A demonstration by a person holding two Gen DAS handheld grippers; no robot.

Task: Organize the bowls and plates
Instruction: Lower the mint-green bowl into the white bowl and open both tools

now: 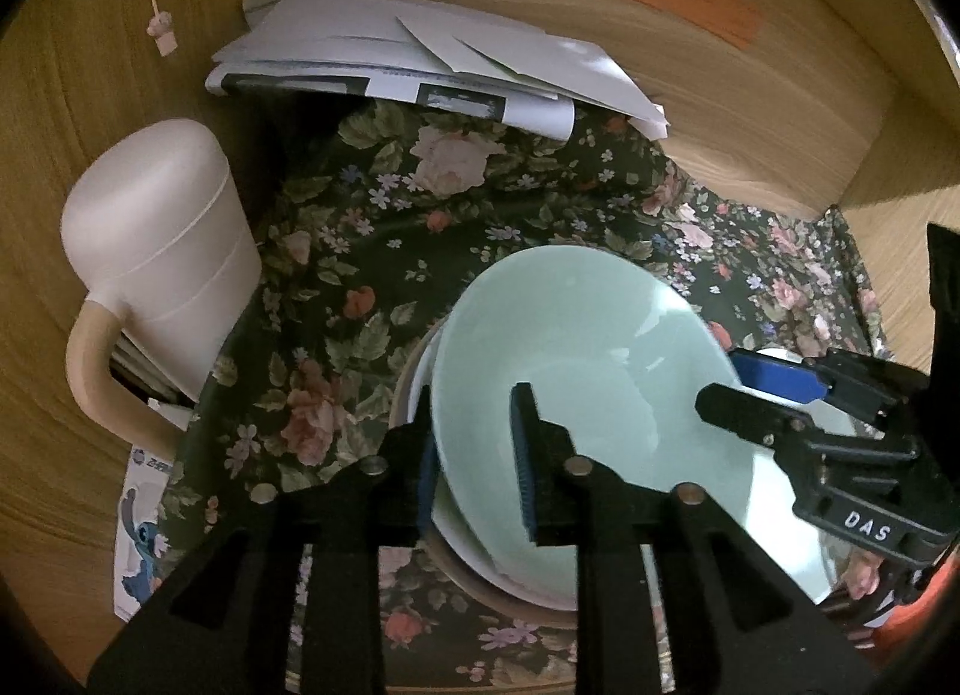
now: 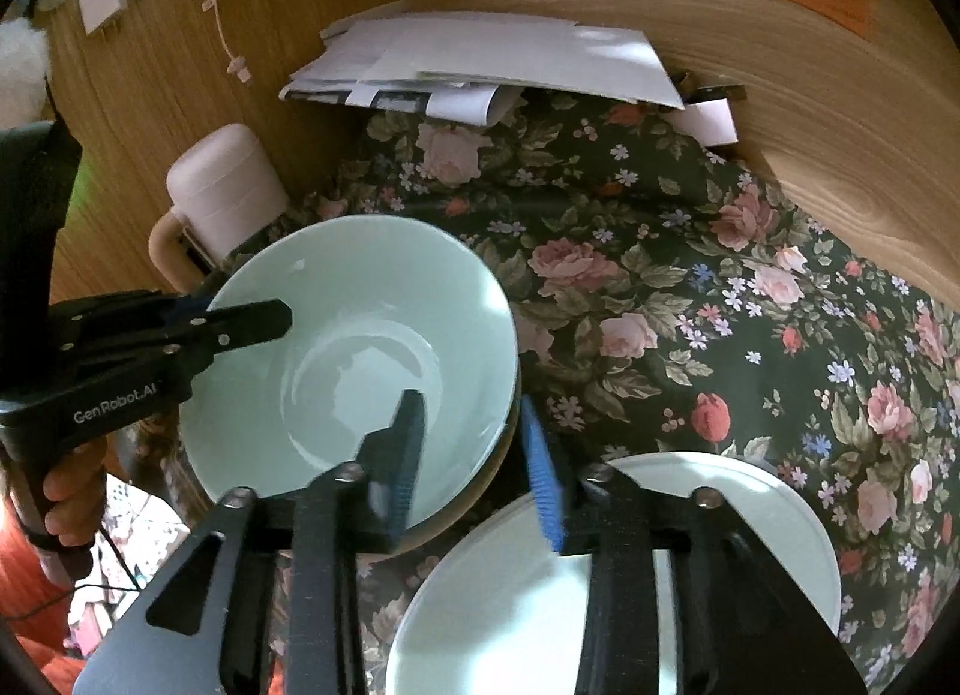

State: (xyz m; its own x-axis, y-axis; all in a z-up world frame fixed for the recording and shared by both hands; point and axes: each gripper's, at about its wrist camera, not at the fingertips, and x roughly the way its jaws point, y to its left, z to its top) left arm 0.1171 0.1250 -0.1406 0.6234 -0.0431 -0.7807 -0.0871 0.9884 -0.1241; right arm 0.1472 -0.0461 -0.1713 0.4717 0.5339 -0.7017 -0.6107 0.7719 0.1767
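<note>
Both grippers straddle the rim of the pale green bowl, which sits nested in a stack of other bowls on the floral cloth covering the tabletop. The left gripper has one finger inside the bowl and the other outside its near wall; its jaws are narrow around the rim, though whether the pads actually press the wall is hard to tell from this angle. The right gripper stands partly open across the bowl's opposite edge, one finger inside and the blue-padded finger outside, with a visible gap to the rim. Just beside the stack, nearer the right gripper, lies a pale green plate. A white lidded mug stands at the left against the wooden wall, and a pile of papers rests at the back.
</note>
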